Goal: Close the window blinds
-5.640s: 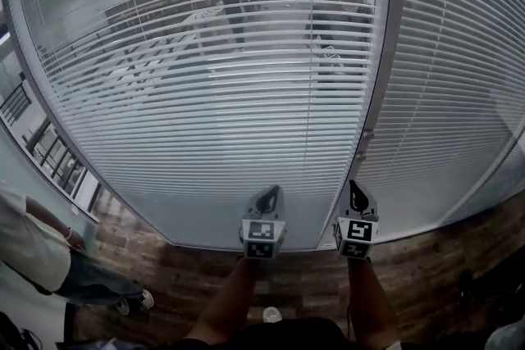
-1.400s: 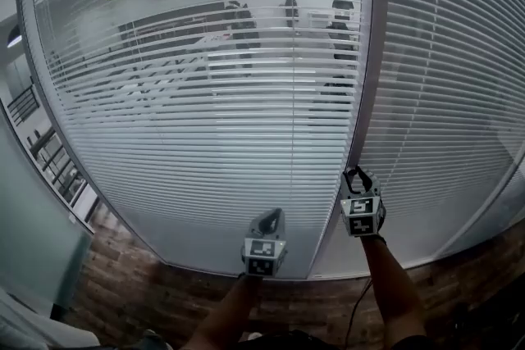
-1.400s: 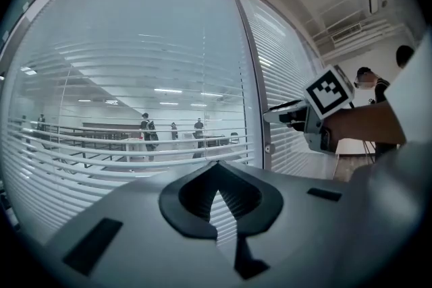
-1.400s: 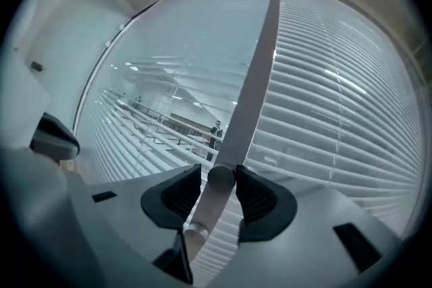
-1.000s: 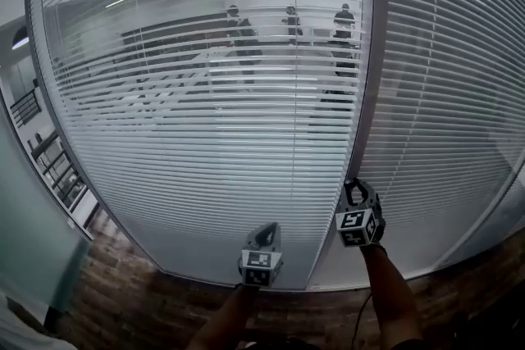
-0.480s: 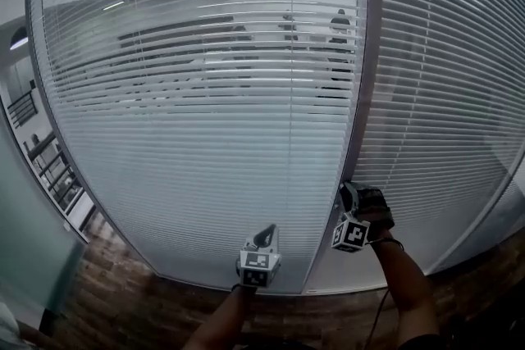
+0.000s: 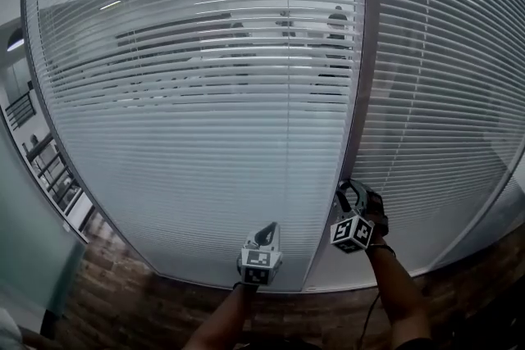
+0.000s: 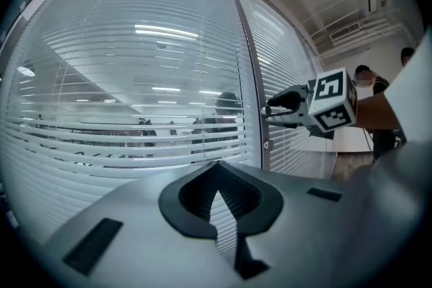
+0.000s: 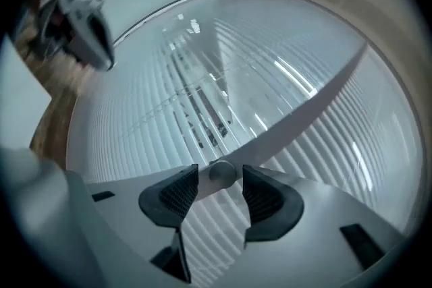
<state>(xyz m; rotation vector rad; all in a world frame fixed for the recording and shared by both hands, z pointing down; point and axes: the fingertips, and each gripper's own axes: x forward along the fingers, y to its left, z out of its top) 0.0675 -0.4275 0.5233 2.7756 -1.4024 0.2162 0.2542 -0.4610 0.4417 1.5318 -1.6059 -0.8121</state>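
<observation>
- Blinds [image 7: 205, 135] fill nearly the whole head view, hanging behind glass in two panes split by a grey frame post [image 7: 362, 78] that runs from 12 o'clock down towards 6 o'clock.
- In the left pane, dark gaps show between the slats at 11 to 12 o'clock. Lower down they read as an almost solid pale sheet.
- Through those gaps stand faint figures [image 7: 336, 20], sliced by the slats and too dim to describe.
- The right gripper [image 7: 351, 193] sits at 5 o'clock against the post and covers the spot it reaches for in the head view.
- In the right gripper view a small round knob [image 9: 223, 173] on the post lies between the fingers [image 9: 177, 193]. They have just been opening and now stand spread, with a thin gap on each side of the knob and no pinch on it.
- The left gripper [image 7: 264, 232] is at 6 o'clock, just short of the glass. Its fingers are pressed together at the tips and hold nothing, and slats show through the hollow behind them.
- Both forearms are cut off by the bottom edge.
- Brown patterned floor [image 7: 123, 299] shows only as a strip from 7 to 5 o'clock.
</observation>
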